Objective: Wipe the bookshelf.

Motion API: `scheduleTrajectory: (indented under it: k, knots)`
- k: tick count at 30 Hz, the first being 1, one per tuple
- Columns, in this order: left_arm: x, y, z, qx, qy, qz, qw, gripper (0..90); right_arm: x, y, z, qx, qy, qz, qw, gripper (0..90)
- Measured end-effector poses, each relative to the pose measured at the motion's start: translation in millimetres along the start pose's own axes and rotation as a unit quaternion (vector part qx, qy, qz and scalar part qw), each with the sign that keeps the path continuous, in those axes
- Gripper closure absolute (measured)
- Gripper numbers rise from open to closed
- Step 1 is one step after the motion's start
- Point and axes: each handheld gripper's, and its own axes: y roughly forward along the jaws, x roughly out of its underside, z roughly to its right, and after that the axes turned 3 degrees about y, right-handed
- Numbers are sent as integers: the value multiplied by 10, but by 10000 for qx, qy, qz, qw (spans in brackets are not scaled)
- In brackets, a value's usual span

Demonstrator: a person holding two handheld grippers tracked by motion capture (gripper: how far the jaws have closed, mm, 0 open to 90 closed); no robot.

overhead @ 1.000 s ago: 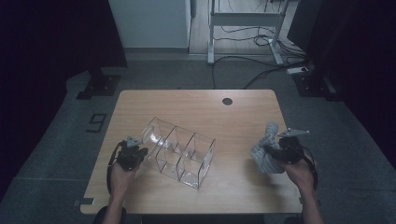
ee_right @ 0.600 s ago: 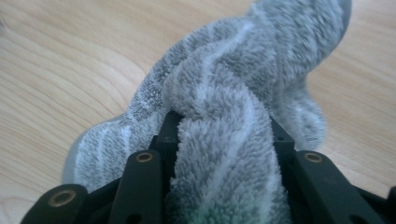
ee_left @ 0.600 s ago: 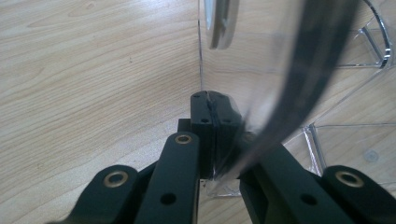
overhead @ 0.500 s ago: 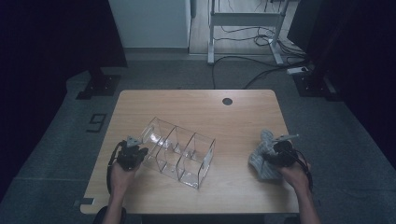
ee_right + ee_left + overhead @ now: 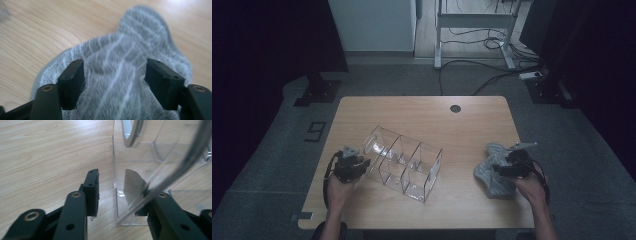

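A clear plastic organiser (image 5: 404, 161) with three compartments lies tilted on the wooden table (image 5: 437, 120), left of centre. My left gripper (image 5: 348, 165) is at its near-left end. In the left gripper view the left gripper (image 5: 120, 187) is open, its jaws standing on either side of a corner wall of the organiser (image 5: 140, 152). A grey fuzzy striped cloth (image 5: 488, 172) lies near the table's right edge. My right gripper (image 5: 511, 167) hovers just over it. In the right gripper view the right gripper (image 5: 115, 65) is open, with the cloth (image 5: 140, 30) spread flat beneath and between its jaws.
A round black cable hole (image 5: 455, 108) is set into the table's far side. Beyond the table stand a metal desk frame (image 5: 472, 30) with cables on the floor and a dark stand base (image 5: 317, 92). Bare wood stretches between the organiser and the cloth.
My right hand has come down and towards the near edge with the cloth, which now lies flatter on the table. The left gripper and the organiser have stayed put.
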Motion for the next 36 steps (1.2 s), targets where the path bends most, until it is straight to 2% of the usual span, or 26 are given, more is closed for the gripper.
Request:
scheduleTrajectory:
  k: [6,12,16,19,22,27,30,36]
  knots:
    - [70,-136,-17,19,-77,88,9999,573,-111,-127,-124,-226,-111,301,9992,289]
    - [102,-264,0,14,-64,221,9997,633,-237,-140,-360,-686,-405,380,9961,290]
    - [84,-271,30,36,29,195,9998,695,-328,-91,-556,-1059,-614,441,9915,298]
    - [62,-261,47,-16,49,190,9998,742,-401,-33,-666,-1411,-672,517,9864,303]
    - [43,-248,56,12,95,145,9998,786,-476,46,-755,-1584,-776,521,9829,306]
    - [-2,-215,66,-16,177,95,9998,862,-595,150,-939,-1812,-997,505,9771,302]
    - [-21,-198,58,-27,179,84,9998,863,-659,214,-1069,-1900,-1179,483,9735,300]
    - [-49,-165,41,-20,153,97,9998,862,-768,299,-1270,-1988,-1389,403,9693,305]
